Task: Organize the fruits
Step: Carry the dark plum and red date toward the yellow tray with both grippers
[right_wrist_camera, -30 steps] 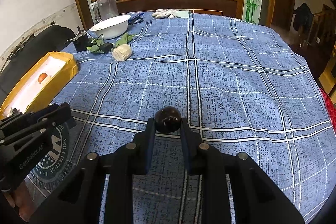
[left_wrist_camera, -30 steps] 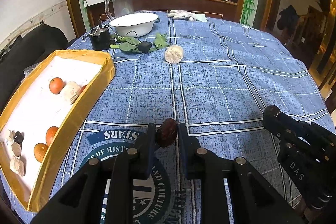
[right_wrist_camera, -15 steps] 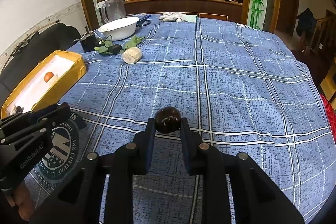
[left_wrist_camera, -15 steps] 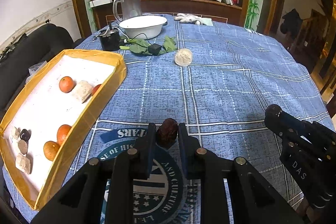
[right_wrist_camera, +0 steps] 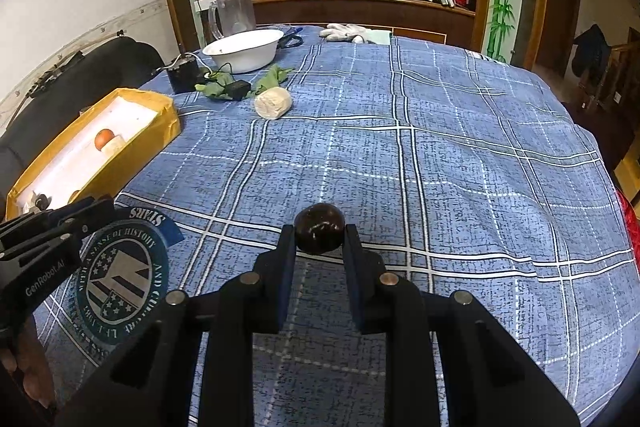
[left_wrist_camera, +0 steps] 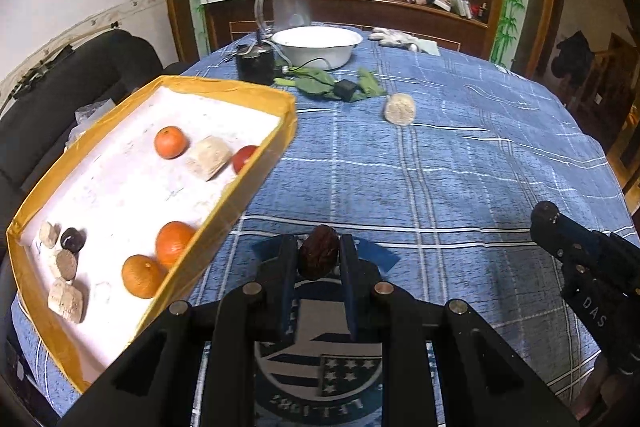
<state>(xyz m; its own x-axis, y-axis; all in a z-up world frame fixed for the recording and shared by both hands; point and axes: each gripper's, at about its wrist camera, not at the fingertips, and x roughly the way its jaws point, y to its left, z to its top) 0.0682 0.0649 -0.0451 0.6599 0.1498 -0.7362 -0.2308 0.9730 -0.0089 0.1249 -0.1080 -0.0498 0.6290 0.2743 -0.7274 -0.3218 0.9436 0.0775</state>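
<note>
Surface: round table under a blue plaid cloth (right_wrist_camera: 460, 155), dim room, cluttered wooden counter behind.
Left item: a wrinkled dark red date (left_wrist_camera: 319, 257), clenched between the jaws of the left gripper (left_wrist_camera: 318, 259), held above the cloth just right of the tray's near wall.
Right item: a smooth, glossy dark round fruit (right_wrist_camera: 319, 234), pinched at its widest part by the right gripper (right_wrist_camera: 319, 239), over the mid-table.
Handling, judged: both fruits are small and light. The date looks soft and tacky, so gentle pressure across its middle suits it. The round fruit looks firm and slippery; a hold across its equator guards against it squirting out.
Destination: the yellow-walled tray (left_wrist_camera: 256, 163) with white floor, holding oranges (left_wrist_camera: 171, 142), pale chunks, a red fruit and a small dark one.
Outlying: a pale lump (left_wrist_camera: 399, 109) on the cloth, green leaves (left_wrist_camera: 316, 83), a white bowl (left_wrist_camera: 316, 45).
Change from earlier frames: the tray sits larger and nearer in the left view; the left gripper has closed on it. Both grips unchanged.
</note>
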